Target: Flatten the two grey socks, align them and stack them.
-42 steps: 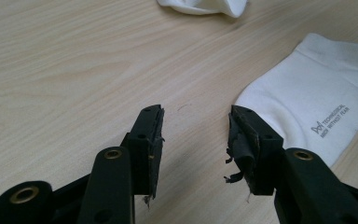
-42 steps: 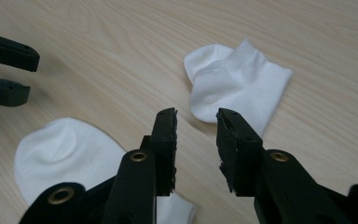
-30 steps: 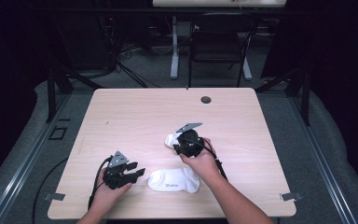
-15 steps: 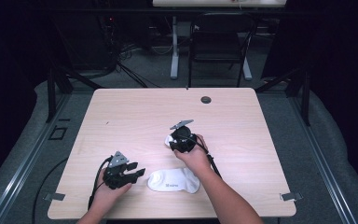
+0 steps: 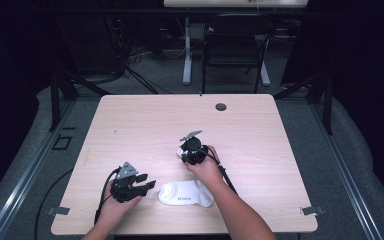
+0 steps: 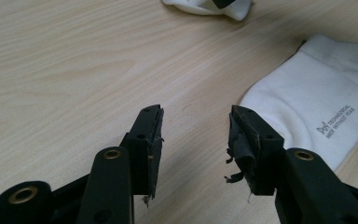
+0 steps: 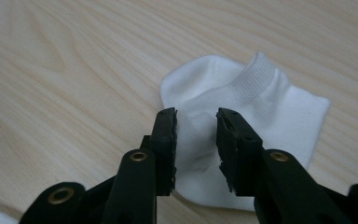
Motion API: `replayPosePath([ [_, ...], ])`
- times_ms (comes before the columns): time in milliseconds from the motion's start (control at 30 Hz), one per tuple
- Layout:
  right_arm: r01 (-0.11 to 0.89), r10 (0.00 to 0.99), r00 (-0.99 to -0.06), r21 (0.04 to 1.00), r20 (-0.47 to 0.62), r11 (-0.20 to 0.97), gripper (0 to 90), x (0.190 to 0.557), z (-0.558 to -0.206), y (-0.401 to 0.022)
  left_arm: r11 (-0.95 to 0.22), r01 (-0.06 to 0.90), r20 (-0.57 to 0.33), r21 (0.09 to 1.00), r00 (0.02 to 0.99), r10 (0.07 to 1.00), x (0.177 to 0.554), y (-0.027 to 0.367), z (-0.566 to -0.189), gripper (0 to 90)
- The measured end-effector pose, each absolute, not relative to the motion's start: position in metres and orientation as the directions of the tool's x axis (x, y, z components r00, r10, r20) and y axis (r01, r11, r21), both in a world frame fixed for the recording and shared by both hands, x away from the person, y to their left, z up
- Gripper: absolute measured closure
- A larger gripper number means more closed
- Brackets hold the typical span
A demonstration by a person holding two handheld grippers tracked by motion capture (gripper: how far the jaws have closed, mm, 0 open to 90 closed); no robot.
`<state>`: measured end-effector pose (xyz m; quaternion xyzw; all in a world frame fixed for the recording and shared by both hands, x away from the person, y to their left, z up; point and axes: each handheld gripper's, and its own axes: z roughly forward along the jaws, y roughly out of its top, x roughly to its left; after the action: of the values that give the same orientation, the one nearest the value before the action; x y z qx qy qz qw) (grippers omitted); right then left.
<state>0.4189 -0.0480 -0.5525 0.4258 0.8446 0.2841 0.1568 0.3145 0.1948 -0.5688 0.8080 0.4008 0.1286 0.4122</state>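
Right gripper (image 5: 184, 151) now lower, nearer, closing around crumpled sock (image 7: 242, 121).

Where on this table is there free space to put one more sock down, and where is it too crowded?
The table is bare across its far half, between the far edge with the round hole and the crumpled sock. The right side is bare too. It is crowded near the front edge, where the flat sock lies between the left hand-held gripper and the right hand-held gripper.

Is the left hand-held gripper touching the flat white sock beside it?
Apart. In the left gripper view, the left hand-held gripper has open jaws over bare table, and a strip of wood shows between its right jaw and the flat sock.
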Motion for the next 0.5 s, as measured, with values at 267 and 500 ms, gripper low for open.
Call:
replayPosePath([
  [267, 0.644, 0.809, -0.587, 0.597, -0.014, 0.478, 86.4, 0.4176, -0.5518, -0.0489, -0.339, 0.543, -0.118, 0.768, 0.641, 0.758, 0.3142, 0.1935, -0.5694, 54.8],
  [500, 0.645, 0.803, -0.596, 0.611, 0.027, 0.459, 88.0, 0.4093, -0.5461, -0.0515, -0.337, 0.542, -0.124, 0.770, 0.645, 0.754, 0.3150, 0.1943, -0.5694, 54.8],
])
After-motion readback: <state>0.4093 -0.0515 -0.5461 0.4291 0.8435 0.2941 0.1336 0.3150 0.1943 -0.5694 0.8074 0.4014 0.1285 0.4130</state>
